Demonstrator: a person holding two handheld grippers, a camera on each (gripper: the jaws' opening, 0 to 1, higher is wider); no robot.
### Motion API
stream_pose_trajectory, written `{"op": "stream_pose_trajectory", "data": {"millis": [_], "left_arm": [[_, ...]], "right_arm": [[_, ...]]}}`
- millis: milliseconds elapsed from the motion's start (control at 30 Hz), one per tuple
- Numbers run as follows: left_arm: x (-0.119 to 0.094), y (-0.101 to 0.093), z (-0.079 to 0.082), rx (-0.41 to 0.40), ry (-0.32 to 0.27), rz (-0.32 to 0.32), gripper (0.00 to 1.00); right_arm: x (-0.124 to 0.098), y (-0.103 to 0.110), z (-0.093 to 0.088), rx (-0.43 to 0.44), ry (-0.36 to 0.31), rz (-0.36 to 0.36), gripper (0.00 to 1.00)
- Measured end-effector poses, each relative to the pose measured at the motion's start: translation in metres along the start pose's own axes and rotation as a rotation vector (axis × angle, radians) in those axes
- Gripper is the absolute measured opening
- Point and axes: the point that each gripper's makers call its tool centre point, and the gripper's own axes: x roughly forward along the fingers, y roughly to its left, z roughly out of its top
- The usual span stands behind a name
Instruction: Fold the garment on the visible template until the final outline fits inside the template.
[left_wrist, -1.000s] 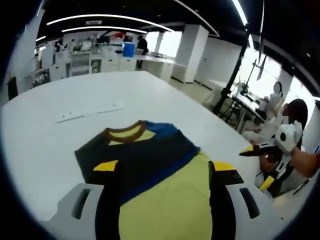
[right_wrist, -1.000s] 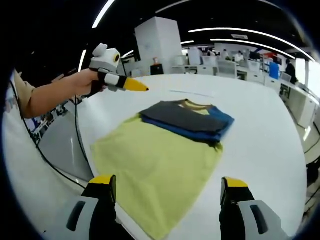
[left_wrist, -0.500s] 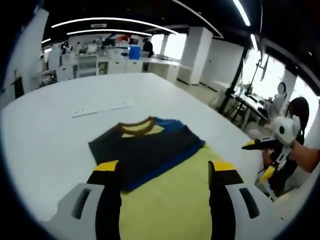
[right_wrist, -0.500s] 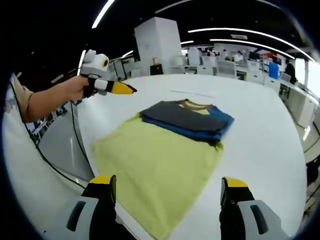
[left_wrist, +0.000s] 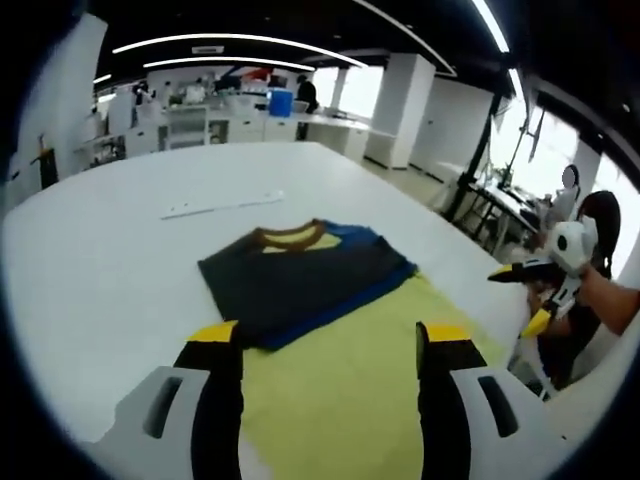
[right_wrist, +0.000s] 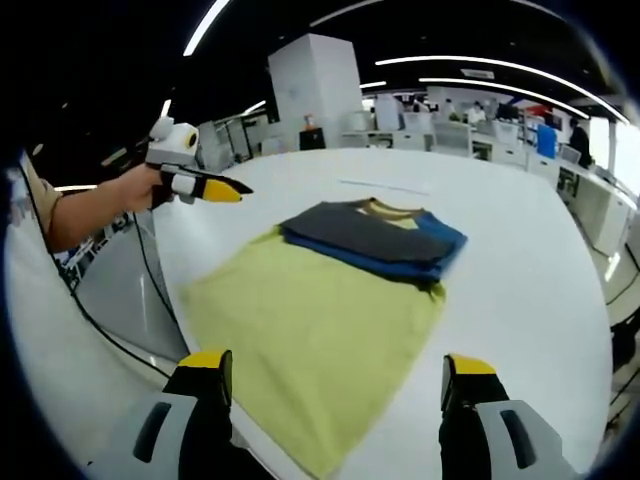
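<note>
Yellow-bodied cotton garment (right_wrist: 330, 310), grey-and-blue top part folded over, lay flat on white tabletop (right_wrist: 520, 250), bottom hem likely next. Left hand-held gripper (left_wrist: 325, 345) and right hand-held gripper (right_wrist: 330, 375) hung clear, jaws wide, empty.

One garment (right_wrist: 330, 290), one white strip (left_wrist: 222, 205), two grippers (left_wrist: 330, 345) (right_wrist: 335, 375).

My left hand-held gripper (left_wrist: 328, 345) has black jaws tipped yellow on a grey-white body, and my right hand-held gripper (right_wrist: 334, 378) is coloured the same. The garment (right_wrist: 330, 290) is pale yellow-green below, dark grey and blue across the folded top, with a brown collar. The tabletop (left_wrist: 110, 260) is plain white.
</note>
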Motion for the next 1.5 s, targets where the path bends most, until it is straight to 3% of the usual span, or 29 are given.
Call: {"op": "stream_pose_trajectory", "data": {"millis": [767, 1300, 1500], "left_arm": [[-0.030, 0.013, -0.026, -0.077, -0.025, 0.047, 0.66], [-0.048, 0.024, -0.064, -0.111, 0.025, 0.085, 0.66], [-0.054, 0.026, -0.070, -0.113, 0.033, 0.092, 0.65]], "right_arm": [[0.006, -0.005, 0.002, 0.008, 0.004, 0.001, 0.85], [0.014, -0.005, 0.000, 0.012, 0.019, 0.007, 0.85], [0.013, -0.006, -0.002, 0.016, 0.023, 0.004, 0.85]]}}
